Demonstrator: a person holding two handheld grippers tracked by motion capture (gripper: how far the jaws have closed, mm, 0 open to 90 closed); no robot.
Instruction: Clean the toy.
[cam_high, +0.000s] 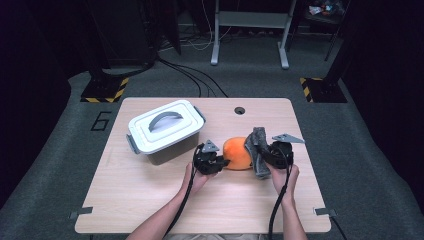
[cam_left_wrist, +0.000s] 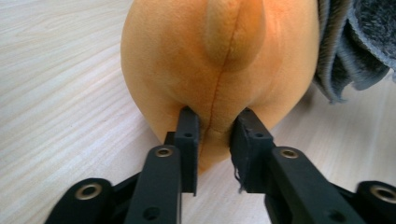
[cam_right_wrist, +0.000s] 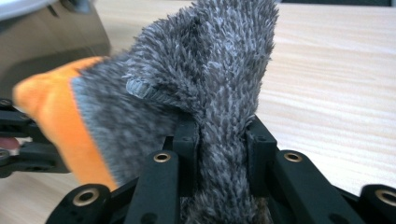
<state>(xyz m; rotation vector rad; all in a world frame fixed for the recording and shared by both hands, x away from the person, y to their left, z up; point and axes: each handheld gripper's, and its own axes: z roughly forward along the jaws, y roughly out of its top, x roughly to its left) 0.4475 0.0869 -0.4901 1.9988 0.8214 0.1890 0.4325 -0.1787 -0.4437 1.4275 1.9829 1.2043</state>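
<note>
An orange plush toy (cam_high: 237, 153) lies on the wooden table (cam_high: 150, 195), right of centre. My left gripper (cam_high: 220, 162) pinches the toy's near end; in the left gripper view its jaws squeeze a fold of orange plush (cam_left_wrist: 215, 84) along the seam. A grey fuzzy cloth (cam_high: 258, 150) drapes against the toy's right side. My right gripper (cam_high: 267, 156) is shut on that cloth (cam_right_wrist: 219, 93), with the fabric bunched between its jaws and the orange toy (cam_right_wrist: 56, 107) just to its left.
A grey storage box with a white latched lid and handle (cam_high: 165, 129) stands at the table's back left, close to the left gripper. A round cable hole (cam_high: 239, 110) sits near the far edge. Bare wood lies along the front.
</note>
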